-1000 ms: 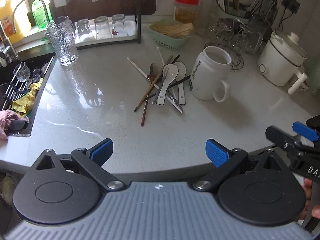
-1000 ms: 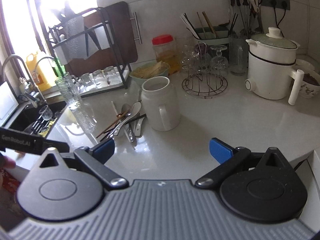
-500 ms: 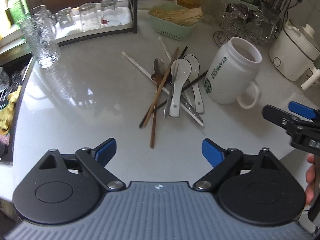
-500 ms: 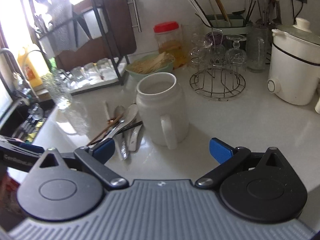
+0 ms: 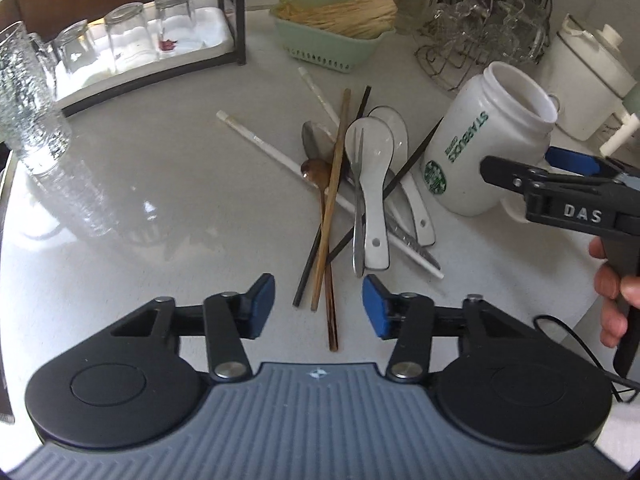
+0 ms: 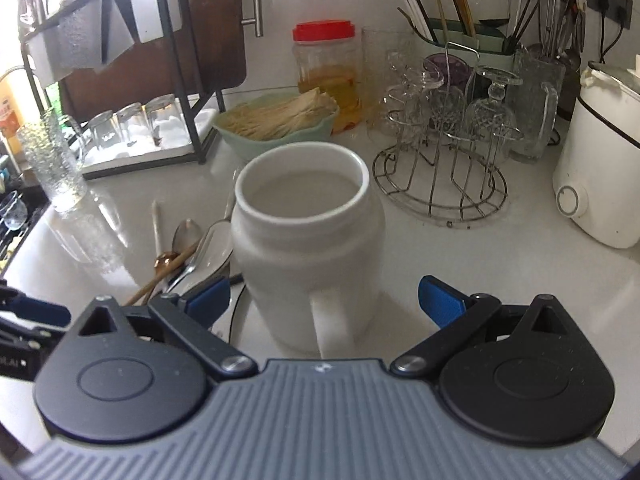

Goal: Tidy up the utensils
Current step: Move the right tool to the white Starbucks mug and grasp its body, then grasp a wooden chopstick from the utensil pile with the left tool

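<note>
A heap of utensils (image 5: 360,196) lies on the grey counter: chopsticks, white ceramic spoons (image 5: 370,184), metal spoons and a fork. A white Starbucks mug (image 5: 484,140) stands right of it. My left gripper (image 5: 318,304) is open, low over the near ends of the wooden and black chopsticks (image 5: 326,240). My right gripper (image 6: 324,300) is open, its fingers either side of the mug's handle (image 6: 330,320); the mug (image 6: 304,236) fills the middle of the right wrist view. The right gripper also shows in the left wrist view (image 5: 560,192).
A green basket of sticks (image 5: 336,28) and a rack with upturned glasses (image 5: 132,40) stand at the back. A wire stand with glasses (image 6: 444,148), a white cooker (image 6: 604,160), a red-lidded jar (image 6: 326,64) and a cutlery holder (image 6: 452,28) are behind the mug. A textured glass (image 5: 28,100) stands left.
Both grippers have moved forward: the left one down to the near ends of the chopsticks with its jaws narrower, the right one up to the mug's handle.
</note>
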Available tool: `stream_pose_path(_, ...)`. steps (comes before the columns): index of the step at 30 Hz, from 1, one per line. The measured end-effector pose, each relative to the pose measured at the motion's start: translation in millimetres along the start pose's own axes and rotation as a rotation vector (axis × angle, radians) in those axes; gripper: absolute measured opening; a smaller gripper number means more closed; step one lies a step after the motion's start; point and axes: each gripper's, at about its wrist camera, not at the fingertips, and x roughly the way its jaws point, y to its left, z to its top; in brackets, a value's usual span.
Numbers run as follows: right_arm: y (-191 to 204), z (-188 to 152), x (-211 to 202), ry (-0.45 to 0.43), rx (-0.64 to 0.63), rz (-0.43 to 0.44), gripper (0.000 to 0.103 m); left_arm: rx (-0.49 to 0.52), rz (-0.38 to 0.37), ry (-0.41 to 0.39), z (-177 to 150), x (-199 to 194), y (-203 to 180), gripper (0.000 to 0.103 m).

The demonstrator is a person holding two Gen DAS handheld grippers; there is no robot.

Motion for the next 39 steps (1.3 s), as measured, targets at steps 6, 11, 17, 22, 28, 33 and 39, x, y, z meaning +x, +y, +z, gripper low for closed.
stream_pose_path(6,4.0,13.7,11.2,-0.011,-0.039,-0.009,0.101,-0.018,-0.041,-0.009,13.8,6.9,7.4,0.04)
stream_pose_path(11,8.5,16.8,22.6,0.001,-0.061,0.011,0.09,-0.018,-0.058,0.015,23.5,19.5,10.2,0.029)
stream_pose_path(17,10.6,16.3,23.1,-0.005,-0.057,0.007,0.091,-0.021,-0.092,0.029,33.2,30.7,10.0,0.023)
stream_pose_path(22,10.1,16.8,23.2,0.0,-0.057,0.009,0.091,-0.011,-0.088,0.052,38.5,43.0,3.7,0.019)
stream_pose_path(28,10.3,18.5,23.6,0.008,-0.057,0.009,0.091,-0.01,-0.088,0.075,43.4,51.6,2.8,0.016)
stream_pose_path(33,9.8,17.4,23.5,0.002,-0.049,0.008,0.091,0.014,-0.069,0.095,44.8,55.8,0.5,0.008)
stream_pose_path(39,9.8,16.9,23.3,0.0,-0.062,0.01,0.091,0.048,-0.052,0.1,42.9,52.3,-3.5,0.006)
